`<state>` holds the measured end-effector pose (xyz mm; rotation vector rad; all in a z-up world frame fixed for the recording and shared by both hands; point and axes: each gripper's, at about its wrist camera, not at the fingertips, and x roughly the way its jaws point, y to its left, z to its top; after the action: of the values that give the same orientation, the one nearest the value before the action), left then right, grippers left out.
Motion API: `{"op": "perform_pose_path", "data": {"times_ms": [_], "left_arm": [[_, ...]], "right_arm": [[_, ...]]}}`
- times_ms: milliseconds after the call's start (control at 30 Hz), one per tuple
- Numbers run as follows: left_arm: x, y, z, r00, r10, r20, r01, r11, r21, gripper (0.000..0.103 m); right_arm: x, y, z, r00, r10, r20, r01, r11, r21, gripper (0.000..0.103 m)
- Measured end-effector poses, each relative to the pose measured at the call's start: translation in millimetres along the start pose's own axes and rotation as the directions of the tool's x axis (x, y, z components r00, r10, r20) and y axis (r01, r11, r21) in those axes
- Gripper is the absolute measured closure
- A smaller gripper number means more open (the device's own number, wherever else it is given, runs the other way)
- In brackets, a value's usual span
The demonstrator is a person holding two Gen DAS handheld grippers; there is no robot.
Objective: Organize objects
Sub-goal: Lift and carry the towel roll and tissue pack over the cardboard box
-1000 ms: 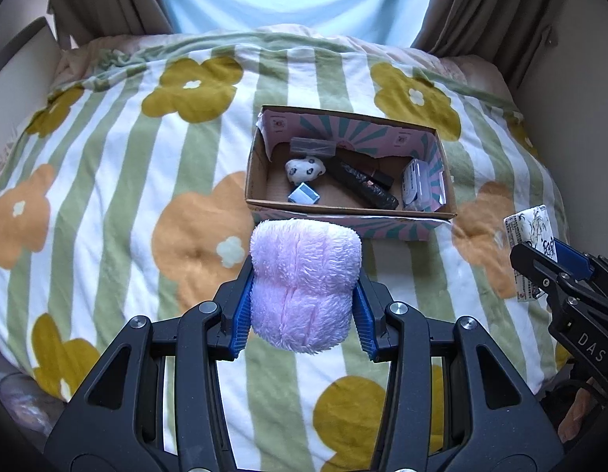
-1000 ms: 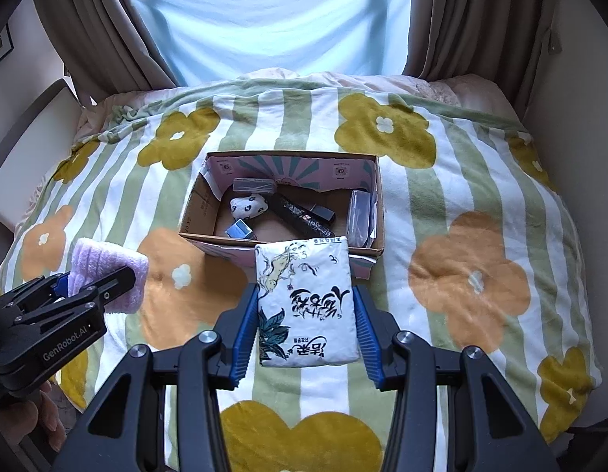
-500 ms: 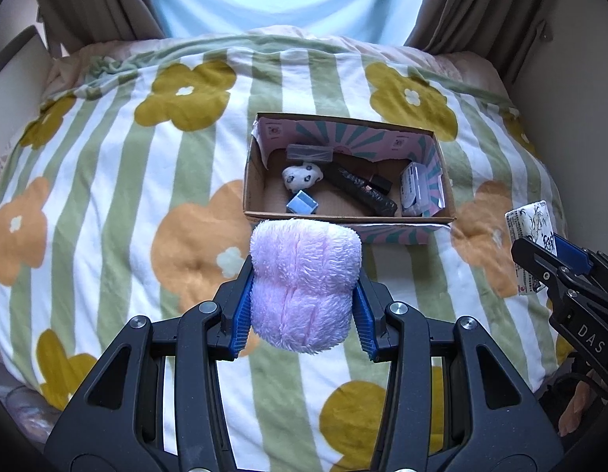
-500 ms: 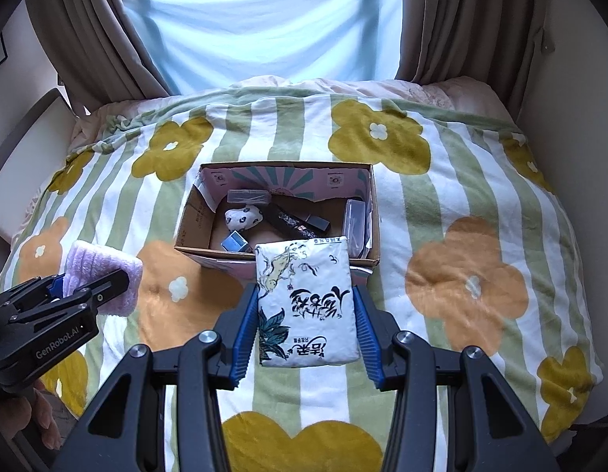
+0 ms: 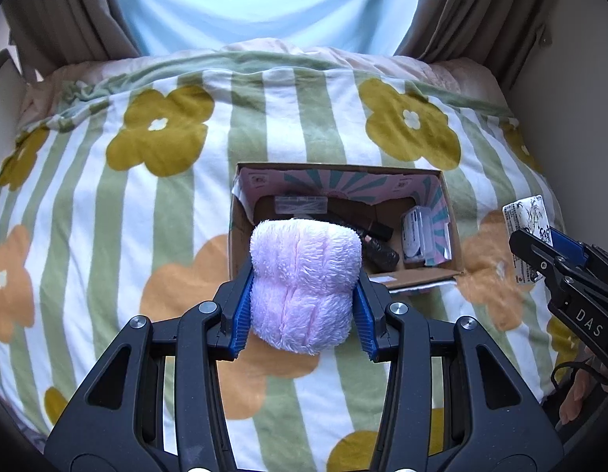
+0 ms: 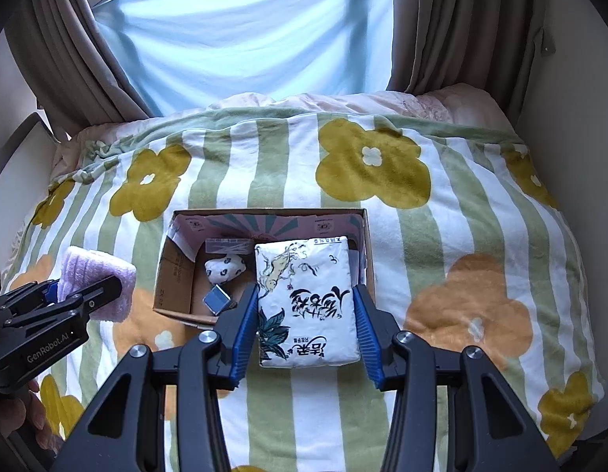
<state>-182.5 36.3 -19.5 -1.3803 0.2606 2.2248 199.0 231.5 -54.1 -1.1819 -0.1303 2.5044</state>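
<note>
My left gripper (image 5: 302, 316) is shut on a fluffy pink plush roll (image 5: 304, 283), held above the near left wall of the open cardboard box (image 5: 447, 200). My right gripper (image 6: 305, 328) is shut on a white tissue pack (image 6: 305, 299) with black and teal print, which overlaps the right part of the cardboard box (image 6: 174, 271). Inside the box lie a spotted white pouch (image 6: 225, 267), a small blue square item (image 6: 216, 298), a clear case (image 5: 300, 204), a black remote (image 5: 376, 249) and a white packet (image 5: 416, 232). Each view shows the other gripper at its edge.
The box rests on a bed with a green-striped floral blanket (image 5: 107, 216). Brown curtains (image 6: 441, 23) and a light blue drape (image 6: 244, 31) hang behind the bed. A wall (image 5: 571, 98) runs along the right side. A hand (image 6: 12, 413) holds the left gripper.
Both grippers have moved forward toward the box with their loads. The plush roll and the tissue pack now overlap the box in their views; before, both were short of its near wall.
</note>
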Motion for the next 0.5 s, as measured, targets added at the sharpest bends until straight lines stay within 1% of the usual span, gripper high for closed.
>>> {"op": "perform_pose_path", "data": {"times_ms": [67,100,267,400,500], "left_arm": [[17.4,-1.8,12.9,1.0,-0.012,-0.02,0.013,1.0,0.009,0.063],[26.9,-2.8,17.5,0.999,-0.021,-0.033,0.021,1.0,0.01,0.063],[81.0,-10.6,35.2,0.991,-0.054,-0.122,0.058,0.998,0.034,0.063],[122.6,-18.0,38.3,0.981,-0.054,-0.187,0.069,0.995,0.074,0.063],[153.2,-23.8,36.4,0.97,-0.049,-0.237,0.076,0.991,0.108,0.063]], "right_arm": [[16.4,-1.1,14.4,1.0,0.004,-0.015,-0.004,1.0,-0.002,0.06],[23.8,-2.1,20.1,1.0,-0.002,-0.027,0.002,1.0,0.016,0.06],[77.3,-5.6,43.0,0.992,0.028,-0.122,-0.024,0.999,0.033,0.06],[121.1,-5.1,51.4,0.977,0.05,-0.207,-0.042,0.998,0.044,0.06],[150.7,-7.9,54.1,0.96,0.08,-0.268,-0.057,0.994,0.094,0.06]]}}
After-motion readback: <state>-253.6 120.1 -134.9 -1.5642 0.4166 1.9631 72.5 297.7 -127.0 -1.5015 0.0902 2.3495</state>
